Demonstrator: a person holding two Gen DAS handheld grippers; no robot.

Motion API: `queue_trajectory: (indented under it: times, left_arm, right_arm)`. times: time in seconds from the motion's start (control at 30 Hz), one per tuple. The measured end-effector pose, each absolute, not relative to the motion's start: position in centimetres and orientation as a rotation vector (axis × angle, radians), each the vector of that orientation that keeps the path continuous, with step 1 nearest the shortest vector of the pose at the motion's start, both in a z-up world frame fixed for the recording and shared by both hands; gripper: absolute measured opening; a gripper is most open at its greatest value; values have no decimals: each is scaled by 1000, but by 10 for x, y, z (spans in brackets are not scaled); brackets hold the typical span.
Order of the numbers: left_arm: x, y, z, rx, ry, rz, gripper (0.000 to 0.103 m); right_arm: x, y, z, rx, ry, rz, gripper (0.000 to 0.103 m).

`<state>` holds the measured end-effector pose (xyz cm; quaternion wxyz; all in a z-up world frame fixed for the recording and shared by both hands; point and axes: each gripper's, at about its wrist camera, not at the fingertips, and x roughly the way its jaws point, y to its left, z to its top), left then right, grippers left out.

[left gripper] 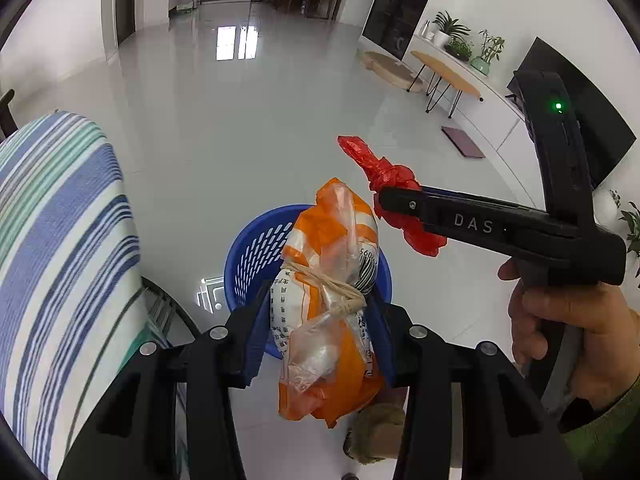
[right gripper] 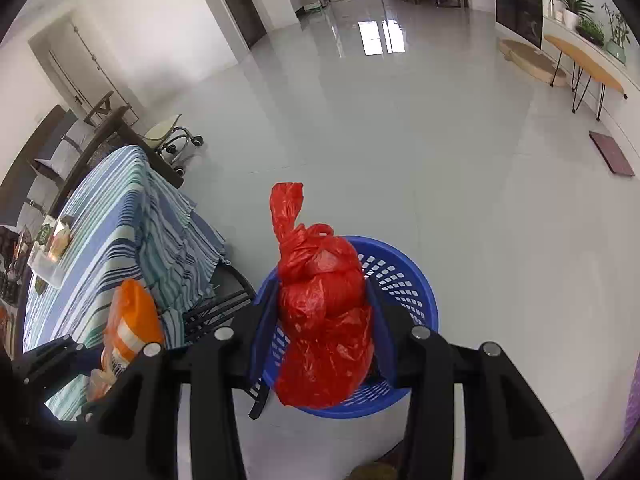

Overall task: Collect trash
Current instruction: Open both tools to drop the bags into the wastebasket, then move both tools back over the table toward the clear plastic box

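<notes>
Nearest the left wrist lens, the left gripper [left gripper: 320, 344] has its jaws closed onto an orange-and-white plastic bag [left gripper: 328, 304] tied round the middle with pale twine; the bag hangs between the blue pads, above the blue perforated basket [left gripper: 256, 256] standing on the glossy grey floor [left gripper: 240, 128]; in the right wrist view the right gripper [right gripper: 326, 332] likewise has its jaws clamped on a knotted red plastic bag [right gripper: 324, 312], held over the same basket [right gripper: 404, 276], whose rim shows behind and below the bag; from the left view the right gripper [left gripper: 384, 204] comes in from the right side, the red bag [left gripper: 388, 184] bunched at its tip, just beside the orange bag's top and above the basket; a hand [left gripper: 568, 328] grips its handle; to the left stands a desk under a blue, green and white striped cloth [right gripper: 120, 216], close beside the basket; the orange bag [right gripper: 132, 320] appears at that desk's near edge in the right view.
</notes>
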<state>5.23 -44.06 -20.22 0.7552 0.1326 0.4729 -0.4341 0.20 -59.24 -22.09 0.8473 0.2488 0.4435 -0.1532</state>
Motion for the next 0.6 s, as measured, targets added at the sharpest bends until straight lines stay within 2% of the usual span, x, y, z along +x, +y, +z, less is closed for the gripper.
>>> queue_trajectory:
  times: [0.23,0.37,0.43,0.47,0.53,0.6]
  left_arm:
    - [71,-483,-247,282,1079,-920,45]
    - [78,-499,-265,324,1074,-897,46]
    - [83,-504,-272,332,1077,-879,59]
    - [84,-506,-274,330,1081,-876,61]
    - [86,-507,-273,332,1085,-868,69]
    - [87,-503,-265,324,1071,-872,76]
  right_arm:
    - [3,-614,-240,597,945,-326,43]
    - [5,-625,-246,630,945,-336,46]
    - [5,-632,-250,650,936,-346,59]
    - [4,-633,-250,666,928,-349,64]
    - [2,-635,-247,675,915,-349,67]
    - [-1,-634,-237,653,890,-363,77]
